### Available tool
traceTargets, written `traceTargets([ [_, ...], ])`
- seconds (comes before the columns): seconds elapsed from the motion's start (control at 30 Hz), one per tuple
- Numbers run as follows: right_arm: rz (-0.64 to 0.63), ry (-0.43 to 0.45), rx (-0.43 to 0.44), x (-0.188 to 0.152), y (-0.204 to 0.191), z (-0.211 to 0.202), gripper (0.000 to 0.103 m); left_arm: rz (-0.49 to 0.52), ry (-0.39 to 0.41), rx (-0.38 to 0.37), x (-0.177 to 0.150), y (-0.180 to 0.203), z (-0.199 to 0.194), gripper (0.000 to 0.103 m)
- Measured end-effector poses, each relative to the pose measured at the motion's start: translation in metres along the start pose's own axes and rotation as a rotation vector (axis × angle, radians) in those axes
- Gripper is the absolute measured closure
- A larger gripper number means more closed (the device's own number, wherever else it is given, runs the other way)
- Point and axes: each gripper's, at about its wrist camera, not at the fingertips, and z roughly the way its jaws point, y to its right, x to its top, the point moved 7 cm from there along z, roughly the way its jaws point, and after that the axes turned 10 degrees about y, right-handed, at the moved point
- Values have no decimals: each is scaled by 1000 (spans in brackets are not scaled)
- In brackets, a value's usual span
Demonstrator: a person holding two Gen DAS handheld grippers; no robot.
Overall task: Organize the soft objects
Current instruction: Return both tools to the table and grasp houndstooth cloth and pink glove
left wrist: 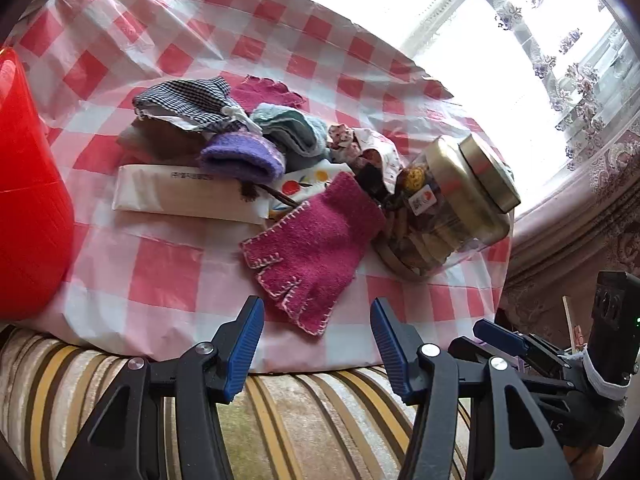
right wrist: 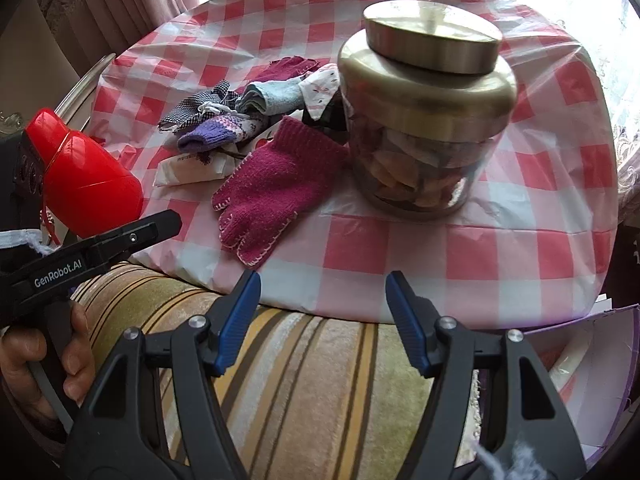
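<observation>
Where cloth point(left wrist: 168, 280) ends, left gripper point(left wrist: 316, 322) (agape)

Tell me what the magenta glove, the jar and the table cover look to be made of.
Magenta glove: knitted wool or acrylic, fuzzy and matte, with a ribbed cuff and pale blanket stitching along the edges. Jar: clear glass body, contents visible through it; its lid looks like brushed brass-toned metal. Table cover: thin plastic sheet, judging by glossy creases.
</observation>
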Motion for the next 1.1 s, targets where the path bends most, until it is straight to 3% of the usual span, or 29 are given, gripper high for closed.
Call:
traceTargets([
  [0.2,27,-31,10,10,-20,30,34,-16,23,31,9,-19,-5,47],
  [0.33,39,-32,11,19,-32,48,25,-17,36,48,13,-26,-8,47],
  [0.43,49,-37,15,24,-39,61,23,-13,47,59,17,-30,-10,47],
  [1.03,87,-76,-64,38,-40,125,23,20,71,126,52,-44,-4,46],
  [1.1,86,-76,-72,39,-39,129,23,36,84,149,64,-44,-3,40],
])
